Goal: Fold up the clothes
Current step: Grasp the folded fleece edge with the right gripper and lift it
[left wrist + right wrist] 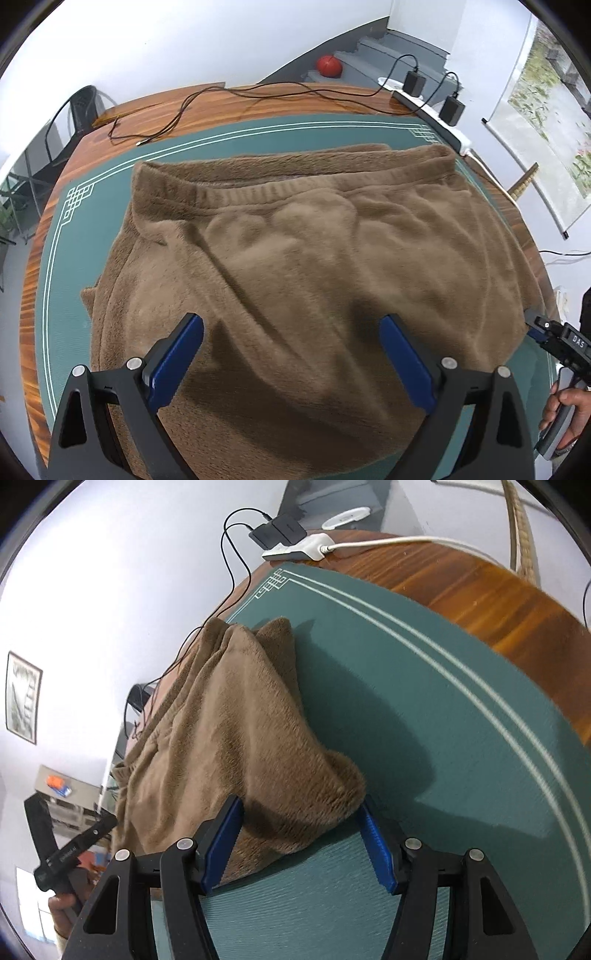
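Brown fleece garment [295,258] is lying across the green mat [59,258], filling the frame's centre. Left gripper [291,332] is hovering released above its near portion. Right gripper [299,812], also released, is straddling its corner at lower centre, nearer.

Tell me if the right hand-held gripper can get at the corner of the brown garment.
Probably yes. The right hand-held gripper is open, and the corner of the brown garment already bulges between its fingers, with only the green mat beneath.
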